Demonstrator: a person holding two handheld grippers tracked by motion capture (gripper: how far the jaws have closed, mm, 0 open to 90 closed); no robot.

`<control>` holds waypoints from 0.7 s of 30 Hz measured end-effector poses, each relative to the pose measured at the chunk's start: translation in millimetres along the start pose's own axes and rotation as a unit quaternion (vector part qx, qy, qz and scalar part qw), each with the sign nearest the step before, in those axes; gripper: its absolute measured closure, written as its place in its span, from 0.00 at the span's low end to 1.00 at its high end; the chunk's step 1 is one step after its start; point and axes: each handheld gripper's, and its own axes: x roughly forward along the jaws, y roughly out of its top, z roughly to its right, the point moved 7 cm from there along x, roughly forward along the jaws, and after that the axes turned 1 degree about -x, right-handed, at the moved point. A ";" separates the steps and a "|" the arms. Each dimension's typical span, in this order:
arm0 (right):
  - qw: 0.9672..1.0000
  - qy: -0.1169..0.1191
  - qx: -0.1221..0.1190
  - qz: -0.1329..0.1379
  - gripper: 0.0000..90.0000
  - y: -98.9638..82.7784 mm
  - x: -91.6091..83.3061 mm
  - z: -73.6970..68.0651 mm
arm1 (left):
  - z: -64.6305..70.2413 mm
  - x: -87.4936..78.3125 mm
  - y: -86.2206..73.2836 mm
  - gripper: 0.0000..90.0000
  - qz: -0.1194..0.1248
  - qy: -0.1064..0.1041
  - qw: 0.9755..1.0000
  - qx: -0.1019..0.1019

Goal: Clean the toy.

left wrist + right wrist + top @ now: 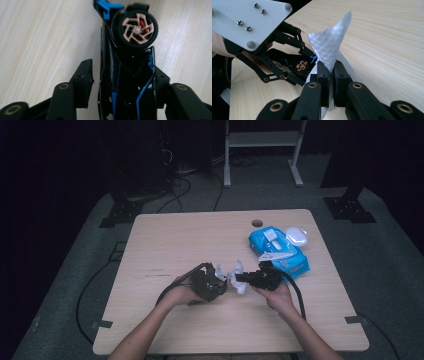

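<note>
A black toy car [130, 75] with blue trim and a copper-spoked wheel [137, 28] lies lengthwise between the jaws of my left gripper [125, 75]. Its right pad sits against the car, while a thin strip of table shows between the left pad and the body. My right gripper [332, 66] is shut on a crumpled white wipe [329, 42], which sticks up past its pads. From above, the left gripper [219, 283] and right gripper [241, 278] face each other mid-table, tips close, with the wipe [236, 270] between them. The car [300, 65] also shows in the right gripper view.
A blue pack of wipes [277, 251] with its flap lifted lies to the right, behind my right hand, and a small white case [296, 236] rests beside it. The wooden table [175, 240] has a cable hole [257, 223] near its far edge. Cables trail from both grippers.
</note>
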 end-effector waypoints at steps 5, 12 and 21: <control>1.000 0.005 0.008 0.000 0.94 -0.9 1.0 1.2 | 1.3 -3.5 0.4 0.63 0.014 0.003 1.000 0.012; 0.999 0.024 0.011 0.026 0.95 9.3 -10.8 -7.7 | 5.5 -20.9 7.1 0.63 0.134 -0.006 0.991 -0.005; 0.997 0.053 -0.031 0.054 0.95 27.3 -19.1 -44.8 | 15.3 -35.5 19.6 0.63 0.212 0.001 0.977 -0.006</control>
